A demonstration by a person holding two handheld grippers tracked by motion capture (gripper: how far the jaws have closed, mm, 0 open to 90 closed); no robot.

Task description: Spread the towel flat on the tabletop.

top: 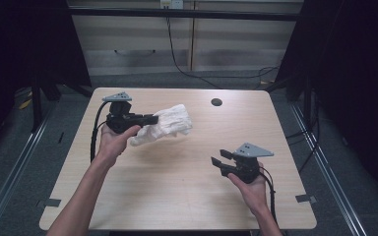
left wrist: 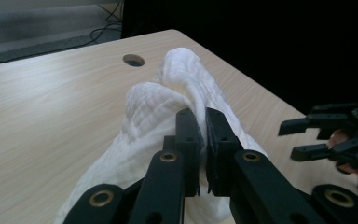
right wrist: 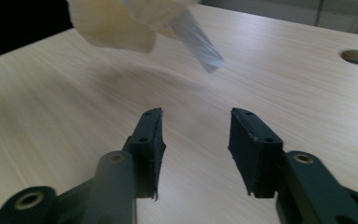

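A crumpled white cloth (top: 170, 124) with a ribbed weave hangs bunched over the table (top: 177, 196), pinched by the left gripper (top: 150, 119). The right gripper (top: 219, 162), near right, holds nothing, jaws partly apart.

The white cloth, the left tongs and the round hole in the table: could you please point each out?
white cloth (top: 170, 124), high view, on its bunched middle.
left tongs (left wrist: 203, 135), left gripper view, midway between the tips, shut on the cloth.
round hole (top: 216, 102), high view, on its dark centre.
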